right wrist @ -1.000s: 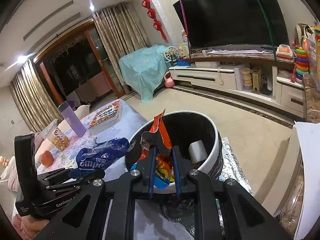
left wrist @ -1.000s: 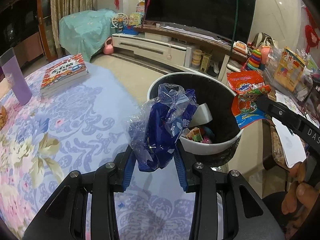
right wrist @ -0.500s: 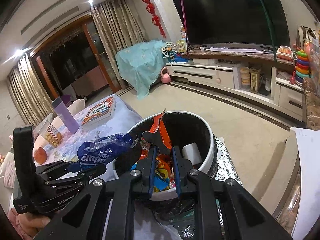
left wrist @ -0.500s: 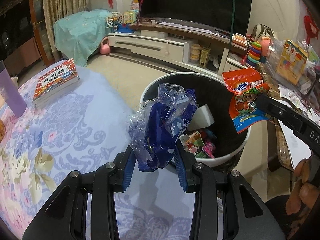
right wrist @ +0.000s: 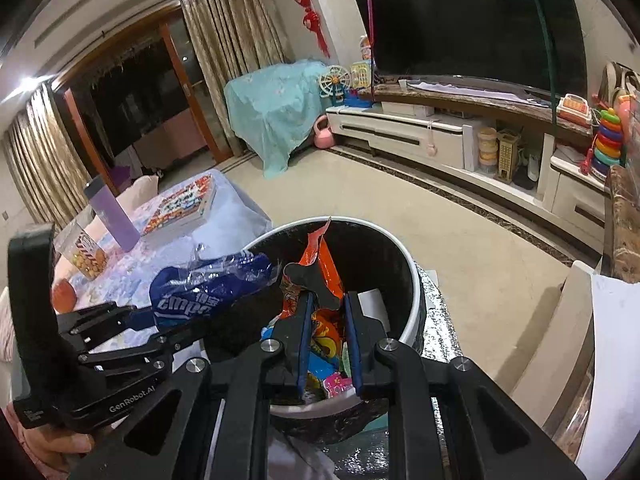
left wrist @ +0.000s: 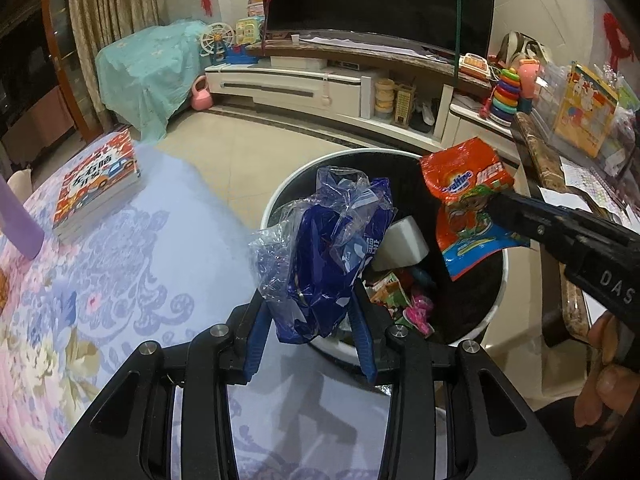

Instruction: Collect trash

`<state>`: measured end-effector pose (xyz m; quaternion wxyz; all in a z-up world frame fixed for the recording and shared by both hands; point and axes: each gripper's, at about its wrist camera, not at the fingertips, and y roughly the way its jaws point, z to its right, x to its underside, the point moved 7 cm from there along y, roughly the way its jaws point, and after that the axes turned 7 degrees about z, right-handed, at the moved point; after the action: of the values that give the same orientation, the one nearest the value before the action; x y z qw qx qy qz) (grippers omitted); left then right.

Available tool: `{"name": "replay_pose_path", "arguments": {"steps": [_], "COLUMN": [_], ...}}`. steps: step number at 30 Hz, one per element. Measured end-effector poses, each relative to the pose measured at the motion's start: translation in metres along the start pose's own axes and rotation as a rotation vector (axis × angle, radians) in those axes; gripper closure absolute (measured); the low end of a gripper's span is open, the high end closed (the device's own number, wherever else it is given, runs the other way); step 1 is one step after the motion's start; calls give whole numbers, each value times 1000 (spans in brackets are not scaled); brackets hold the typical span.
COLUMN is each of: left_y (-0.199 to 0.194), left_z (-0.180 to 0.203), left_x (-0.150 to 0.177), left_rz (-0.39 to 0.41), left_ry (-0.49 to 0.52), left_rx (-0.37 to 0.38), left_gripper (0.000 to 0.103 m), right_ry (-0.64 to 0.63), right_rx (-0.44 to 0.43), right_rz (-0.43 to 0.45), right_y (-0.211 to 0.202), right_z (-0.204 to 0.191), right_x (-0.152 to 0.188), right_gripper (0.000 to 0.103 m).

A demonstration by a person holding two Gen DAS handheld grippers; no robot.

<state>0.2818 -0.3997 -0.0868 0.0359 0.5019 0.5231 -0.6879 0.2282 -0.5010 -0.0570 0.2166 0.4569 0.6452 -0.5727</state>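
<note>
Two handheld grippers, each clamped on one piece of trash above one bin.

Left gripper (left wrist: 312, 320): blue pads pressed on a crumpled blue and clear plastic bag (left wrist: 328, 256). White lettering on the bag reads roughly "impo" in the right wrist view (right wrist: 188, 304), followed by characters I cannot make out. Its black body is printed "GenRobot.AI".

Right gripper (right wrist: 329, 340): pads close together, pinching an orange snack wrapper (right wrist: 320, 280). Seen from the left wrist, the wrapper (left wrist: 468, 200) carries a logo resembling "Ovaltine", a cartoon figure and a blue lower band. The gripper's body shows the letters "DAS".

Trash bin (left wrist: 280, 196): one, round, white rim, black liner, directly ahead of and below both sets of fingers. Inside: one white wedge-shaped item (left wrist: 404, 240) and several small colourful wrappers (left wrist: 400, 300); count uncertain.

Table with floral cloth (left wrist: 120, 264), left of the left gripper: one stack of picture books (left wrist: 98, 184), title unreadable; one purple bottle (right wrist: 112, 216); one clear cup of snacks (right wrist: 86, 254).
</note>
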Motion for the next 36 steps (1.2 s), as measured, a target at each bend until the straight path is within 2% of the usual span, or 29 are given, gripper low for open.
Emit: {"name": "replay_pose_path", "arguments": {"steps": [10,13,15,16,17,18,25,28,30,34,36], "left_y": [10,10,6,4,3,0,-32,-53,-70,-107,-123], "left_z": [2,4,4,3,1,-1,-20,-27,-32,-45,-50], "left_x": [-2,-3,-4,-3,-3,-2,11,21,32,54,63], "left_rz": [-31,-35,-21,-16,-14,-12,37,74,104,163,186], "left_ry": [8,13,13,12,10,6,-62,-101,-130,-197,-215], "left_rx": [22,26,25,21,14,11,7,8,-1,-17,-25], "left_gripper": [62,49,37,36,35,34,33,29,27,21,19], "right_ry": [15,16,34,38,47,57,93,98,111,137,141], "right_rx": [12,16,15,15,12,6,-16,-23,-30,-47,-52], "right_rz": [-14,-19,-20,-17,-15,-10,17,48,72,120,137], "right_y": [7,8,9,8,7,6,-9,-24,-38,-65,-77], "right_z": [8,9,13,13,14,15,12,4,-4,-23,-34], "right_x": [-2,-2,-3,-4,-5,-5,-7,-7,-4,6,12], "right_gripper": [85,80,68,62,49,44,39,28,16,11,4]}}
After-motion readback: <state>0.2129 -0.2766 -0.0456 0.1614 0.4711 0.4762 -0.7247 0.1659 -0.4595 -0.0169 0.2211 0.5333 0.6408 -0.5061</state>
